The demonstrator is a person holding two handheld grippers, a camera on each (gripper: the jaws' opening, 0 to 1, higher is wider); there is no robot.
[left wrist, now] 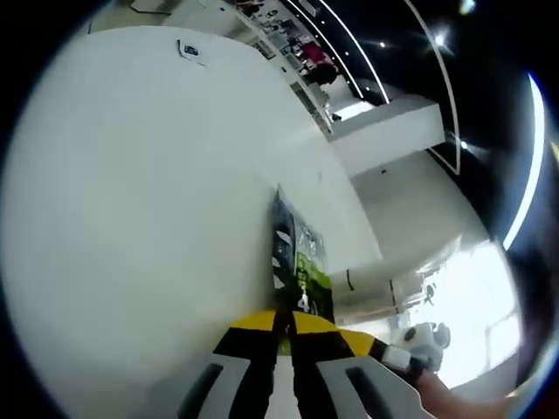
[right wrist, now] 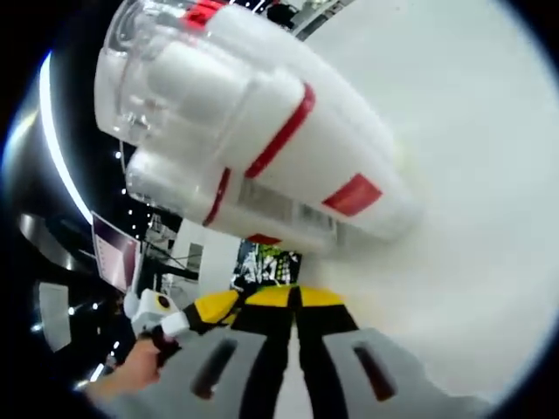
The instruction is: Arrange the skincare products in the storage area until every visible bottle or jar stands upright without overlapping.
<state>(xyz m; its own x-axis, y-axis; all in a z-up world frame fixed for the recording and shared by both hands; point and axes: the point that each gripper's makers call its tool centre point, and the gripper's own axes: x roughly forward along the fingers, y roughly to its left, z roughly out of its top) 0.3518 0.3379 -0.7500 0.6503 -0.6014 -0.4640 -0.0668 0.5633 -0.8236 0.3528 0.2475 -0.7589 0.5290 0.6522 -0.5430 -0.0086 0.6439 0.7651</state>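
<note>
Rising from the bottom centre of the left gripper view, left gripper [left wrist: 284, 327] with yellow-and-black tips pressed together, clenched on nothing visible. Just beyond the tips, a flat printed packet [left wrist: 299, 257] in green, black and white, lying on the white tabletop [left wrist: 148, 218] at centre frame. At lower right, the other gripper's white-and-yellow end [left wrist: 419, 342], with part of a hand [left wrist: 454, 403] behind it. Far off at upper left, a small dark-printed card [left wrist: 189, 50] on the same surface. Along the top, blurred shelving [left wrist: 297, 44] and ceiling light strips; contents too small to identify.

Rising from the bottom centre of the right gripper view, right gripper [right wrist: 293, 301], yellow tips likewise closed together with no object between them. Directly past the tips, the same printed packet [right wrist: 266, 264], partly hidden. Above it, across the upper half of the frame, white bottles [right wrist: 288, 148] with red bands and clear caps, lying on their sides close together on the tabletop, not upright; exact count unclear. At lower left, the other gripper's end [right wrist: 153, 310] and a hand [right wrist: 127, 377].
</note>
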